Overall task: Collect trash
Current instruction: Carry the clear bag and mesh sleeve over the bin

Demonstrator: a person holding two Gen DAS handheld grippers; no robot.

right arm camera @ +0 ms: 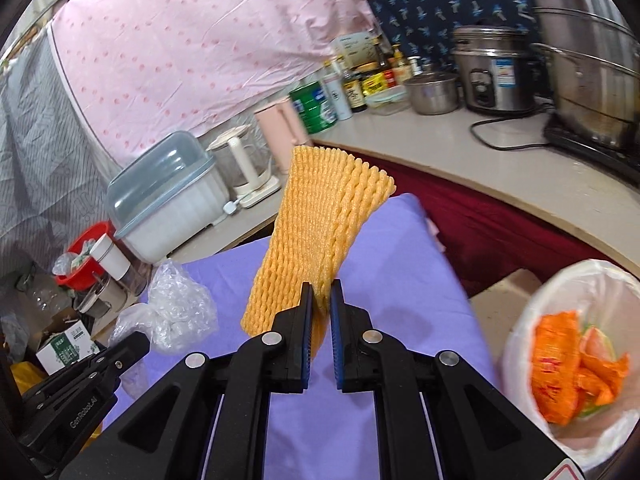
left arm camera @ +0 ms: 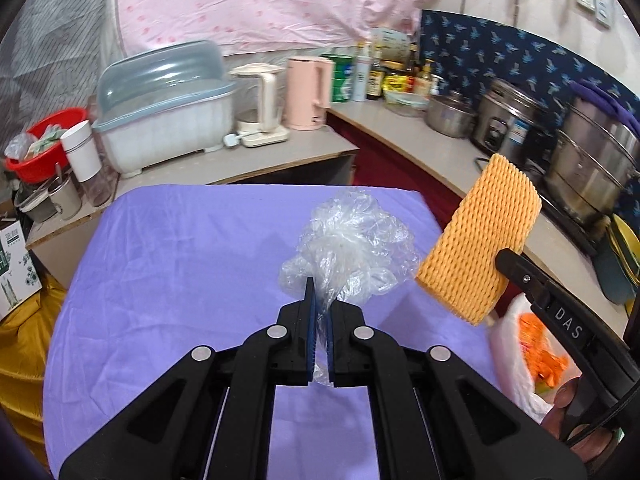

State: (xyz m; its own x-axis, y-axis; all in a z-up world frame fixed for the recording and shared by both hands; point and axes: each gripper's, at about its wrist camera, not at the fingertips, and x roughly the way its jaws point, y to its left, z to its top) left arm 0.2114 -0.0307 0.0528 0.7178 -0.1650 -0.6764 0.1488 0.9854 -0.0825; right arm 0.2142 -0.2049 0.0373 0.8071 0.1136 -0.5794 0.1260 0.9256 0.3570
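My left gripper (left arm camera: 320,294) is shut on a crumpled clear plastic bag (left arm camera: 352,240), held up above the purple tablecloth (left arm camera: 180,280). The same bag (right arm camera: 180,304) shows at the left of the right wrist view, with the left gripper's finger below it. My right gripper (right arm camera: 321,294) is shut on the lower edge of a yellow foam fruit net (right arm camera: 320,232), which stands up tilted above the cloth. That net (left arm camera: 476,240) appears at the right of the left wrist view. A trash bin with a white liner (right arm camera: 524,344) sits low on the right, holding orange scraps (right arm camera: 568,368).
A counter (right arm camera: 460,160) curves behind with pots, a rice cooker (right arm camera: 496,76), bottles and a green can. Further left stand a pink kettle (left arm camera: 308,92), a white kettle, a lidded dish rack (left arm camera: 168,120) and a red basin (left arm camera: 44,148). A pink sheet hangs behind.
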